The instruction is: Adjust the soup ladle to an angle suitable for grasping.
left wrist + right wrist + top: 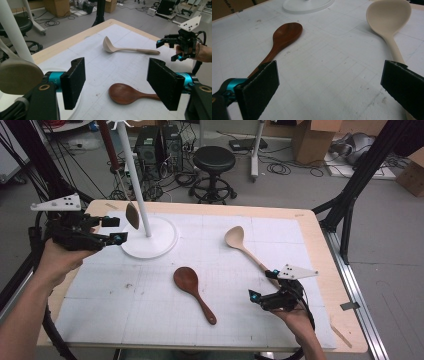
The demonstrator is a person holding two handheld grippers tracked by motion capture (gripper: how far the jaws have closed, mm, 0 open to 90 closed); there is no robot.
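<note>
A dark brown wooden spoon (192,292) (125,94) (287,32) lies flat in the middle of the white mat. To its right lies a pale ladle (240,242) (110,45) (388,15), bowl towards the far side. Another spoon (132,215) (17,76) hangs from the white stand (150,240). My left gripper (116,230) (119,83) is open just left of that hanging spoon, with nothing between its jaws. My right gripper (264,284) (332,87) (167,51) is open low over the mat near the ladle's handle end and holds nothing.
The stand's round base (307,5) and upright pole (13,27) take up the mat's far left. The wooden table edge (320,250) runs along the right. A stool (214,160), cables and boxes stand on the floor beyond.
</note>
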